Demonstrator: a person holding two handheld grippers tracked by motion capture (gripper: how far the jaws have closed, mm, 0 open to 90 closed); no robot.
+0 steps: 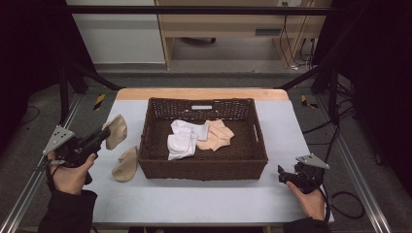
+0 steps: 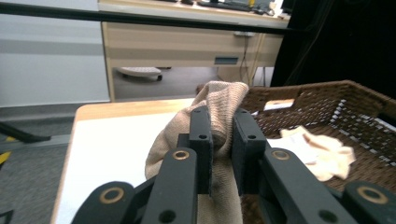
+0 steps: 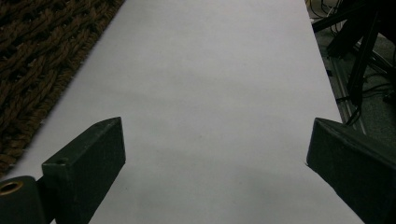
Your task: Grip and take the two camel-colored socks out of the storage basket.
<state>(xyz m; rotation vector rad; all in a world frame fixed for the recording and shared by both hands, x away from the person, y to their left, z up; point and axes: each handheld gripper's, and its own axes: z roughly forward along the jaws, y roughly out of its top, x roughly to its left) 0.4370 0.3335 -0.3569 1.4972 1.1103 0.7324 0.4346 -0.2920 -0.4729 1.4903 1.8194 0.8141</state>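
Observation:
My left gripper (image 1: 103,134) is shut on a tan sock (image 1: 116,130), lifted at the table's left side, left of the brown wicker basket (image 1: 160,162). Seen from the left gripper view, the tan sock (image 2: 219,107) is pinched between the two black jaws and droops over them, with the basket (image 2: 327,95) to the right. A second tan sock (image 1: 126,164) lies on the table against the basket's front left corner. Inside the basket lie white socks (image 1: 183,139) and peach socks (image 1: 216,134). My right gripper (image 1: 282,175) rests at the front right, jaws wide apart over the bare white surface (image 3: 210,93).
The white table top (image 1: 204,199) has a wooden strip (image 1: 204,93) along its far edge. Black frame bars rise at both sides, and cables lie on the floor at the right. A wooden desk (image 2: 187,44) stands beyond the table. The basket's woven wall (image 3: 32,60) is left of the right gripper.

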